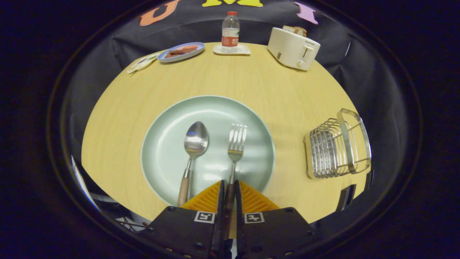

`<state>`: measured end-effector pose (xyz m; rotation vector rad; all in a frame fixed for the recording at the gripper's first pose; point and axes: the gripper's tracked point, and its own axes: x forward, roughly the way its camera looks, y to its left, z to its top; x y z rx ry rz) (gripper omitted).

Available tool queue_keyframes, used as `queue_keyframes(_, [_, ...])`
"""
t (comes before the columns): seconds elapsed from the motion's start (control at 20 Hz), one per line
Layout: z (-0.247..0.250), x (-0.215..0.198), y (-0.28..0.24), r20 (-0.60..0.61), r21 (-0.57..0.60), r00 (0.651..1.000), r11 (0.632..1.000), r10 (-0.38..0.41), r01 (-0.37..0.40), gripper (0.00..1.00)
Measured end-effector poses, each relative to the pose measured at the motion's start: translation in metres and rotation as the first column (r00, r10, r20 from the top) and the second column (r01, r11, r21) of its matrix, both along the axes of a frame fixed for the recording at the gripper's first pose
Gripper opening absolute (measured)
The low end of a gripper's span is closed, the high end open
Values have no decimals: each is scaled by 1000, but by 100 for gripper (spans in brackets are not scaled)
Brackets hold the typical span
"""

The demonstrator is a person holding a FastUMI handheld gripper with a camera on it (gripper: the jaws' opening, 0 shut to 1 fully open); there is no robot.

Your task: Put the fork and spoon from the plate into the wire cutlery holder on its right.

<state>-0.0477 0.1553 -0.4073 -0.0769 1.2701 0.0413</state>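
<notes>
The gripper is sitting low over the near rim of a pale green plate, its fingers drawn in close on the wooden handle of the fork, one finger pressing each side of it. The fork is lying on the plate with its tines pointing away from the fingers, and the spoon is lying just to its left, bowl up, its wooden handle reaching the plate's near edge. The wire cutlery holder is standing on the round wooden table to the right of the plate, apart from it. Beyond the plate, a water bottle with a red-and-white label too small to read is standing on a coaster; a cream toaster bearing small illegible lettering is sitting to its right, and a blue plate of food to its left.
</notes>
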Motion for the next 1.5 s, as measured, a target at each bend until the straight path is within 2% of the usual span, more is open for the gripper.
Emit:
queue_keyframes(0.05, [-4,-1,2,-18,8,1000,1000,-2,2,16])
queue_keyframes(0.2, [-3,1,-1,-40,9,999,1000,18,-17,11])
queue_keyframes(0.25, [0,0,-2,-56,12,998,999,33,-32,4])
queue_keyframes(0.4, [14,1,-9,-64,24,996,998,60,-59,4])
queue_keyframes(0.65, [70,4,-10,-76,113,993,990,89,-80,4])
queue_keyframes(0.85, [127,17,-42,-64,119,994,990,88,-80,4])
queue_keyframes(1.05, [157,16,-90,-114,125,992,991,52,-38,4])
queue_keyframes(1.25, [159,16,-145,-181,94,983,995,-18,35,4])
queue_keyframes(1.5, [144,9,-179,-303,92,947,986,-104,138,4])
